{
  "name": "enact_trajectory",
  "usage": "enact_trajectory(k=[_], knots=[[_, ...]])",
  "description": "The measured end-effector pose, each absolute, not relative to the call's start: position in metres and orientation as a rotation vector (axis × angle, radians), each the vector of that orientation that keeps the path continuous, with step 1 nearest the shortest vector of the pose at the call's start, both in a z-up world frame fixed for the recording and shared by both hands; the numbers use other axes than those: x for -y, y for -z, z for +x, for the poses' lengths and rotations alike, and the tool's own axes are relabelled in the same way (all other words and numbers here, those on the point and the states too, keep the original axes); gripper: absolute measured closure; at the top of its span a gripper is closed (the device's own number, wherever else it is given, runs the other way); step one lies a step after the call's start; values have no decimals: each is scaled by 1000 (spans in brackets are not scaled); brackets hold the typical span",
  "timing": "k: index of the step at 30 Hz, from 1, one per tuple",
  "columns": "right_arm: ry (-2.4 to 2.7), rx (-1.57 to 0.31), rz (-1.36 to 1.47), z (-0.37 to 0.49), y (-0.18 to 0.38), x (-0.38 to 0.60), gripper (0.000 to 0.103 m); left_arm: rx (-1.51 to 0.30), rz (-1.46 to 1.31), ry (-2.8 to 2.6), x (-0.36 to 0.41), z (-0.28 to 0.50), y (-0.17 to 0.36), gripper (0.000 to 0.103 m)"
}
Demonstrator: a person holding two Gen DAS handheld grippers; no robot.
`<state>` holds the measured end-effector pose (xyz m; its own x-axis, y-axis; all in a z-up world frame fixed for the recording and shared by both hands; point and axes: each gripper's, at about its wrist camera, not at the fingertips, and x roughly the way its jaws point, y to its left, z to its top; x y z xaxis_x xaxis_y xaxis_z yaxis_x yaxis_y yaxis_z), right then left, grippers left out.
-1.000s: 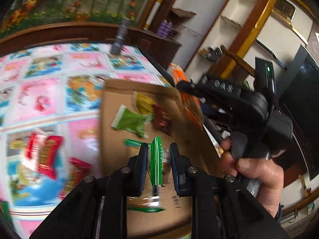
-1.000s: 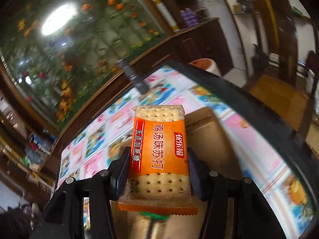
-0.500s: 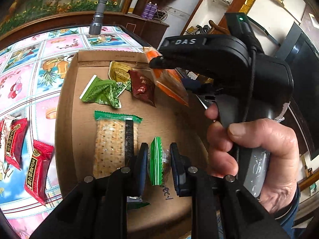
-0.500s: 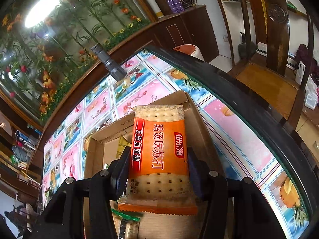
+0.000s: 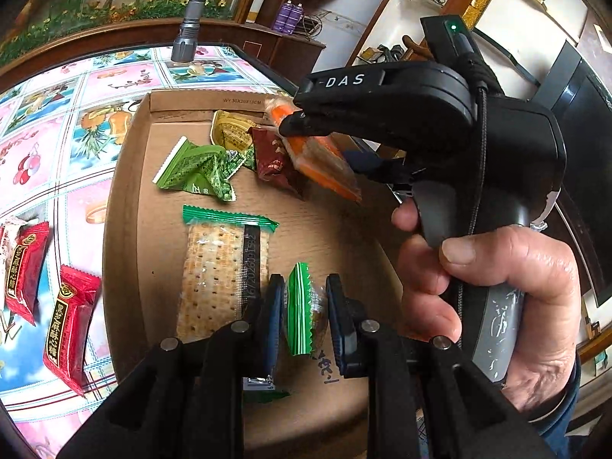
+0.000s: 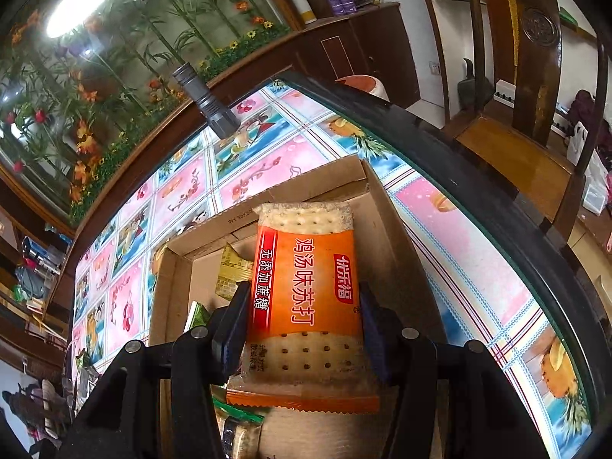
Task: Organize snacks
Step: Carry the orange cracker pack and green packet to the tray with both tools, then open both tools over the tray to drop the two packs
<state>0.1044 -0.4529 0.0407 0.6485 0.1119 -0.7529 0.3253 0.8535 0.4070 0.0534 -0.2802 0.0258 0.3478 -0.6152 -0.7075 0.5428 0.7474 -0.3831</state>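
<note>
Patterned tablecloth (image 5: 57, 122) is supporting the cardboard tray (image 5: 126, 199). Right gripper (image 6: 302, 325) is pinching the light, brittle orange cracker pack (image 6: 306, 287) by its side edges; left gripper (image 5: 304, 306) is pinching the small green candy (image 5: 298, 306) between its fingers.

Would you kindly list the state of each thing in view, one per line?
Left gripper: jaws shut on small green-striped sweet.
Right gripper: jaws shut on orange cracker packet.
Shallow cardboard box: open, holding snacks.
Green-ended cracker packet: lying flat in box.
Grey metal torch: upright on table.
</note>
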Motion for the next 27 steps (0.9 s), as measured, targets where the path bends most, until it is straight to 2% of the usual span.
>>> enact_trajectory(k=[9, 11, 14, 17, 18, 19, 21, 23, 27], knots=[[155, -835, 533, 99, -52, 453, 45, -947, -110, 760, 278, 55, -29, 82], [164, -816, 528, 96, -56, 454, 45, -929, -124, 768, 274, 54, -33, 79], [167, -759, 531, 90, -66, 455, 44, -884, -126, 758, 270, 50, -41, 74], [153, -668, 492, 82, -83, 448, 44, -830, -119, 723, 265, 47, -50, 74], [146, -633, 482, 79, -89, 445, 42, -819, -121, 710, 262, 47, -53, 74], [138, -599, 482, 76, -93, 443, 31, -804, -128, 695, 257, 47, -56, 74], [101, -517, 514, 69, -98, 442, 19, -792, -150, 680, 248, 49, -58, 74], [76, -482, 572, 65, -98, 446, 18, -785, -200, 650, 236, 52, -60, 69], [14, -484, 679, 69, -89, 444, 18, -741, -278, 560, 223, 49, -65, 69]])
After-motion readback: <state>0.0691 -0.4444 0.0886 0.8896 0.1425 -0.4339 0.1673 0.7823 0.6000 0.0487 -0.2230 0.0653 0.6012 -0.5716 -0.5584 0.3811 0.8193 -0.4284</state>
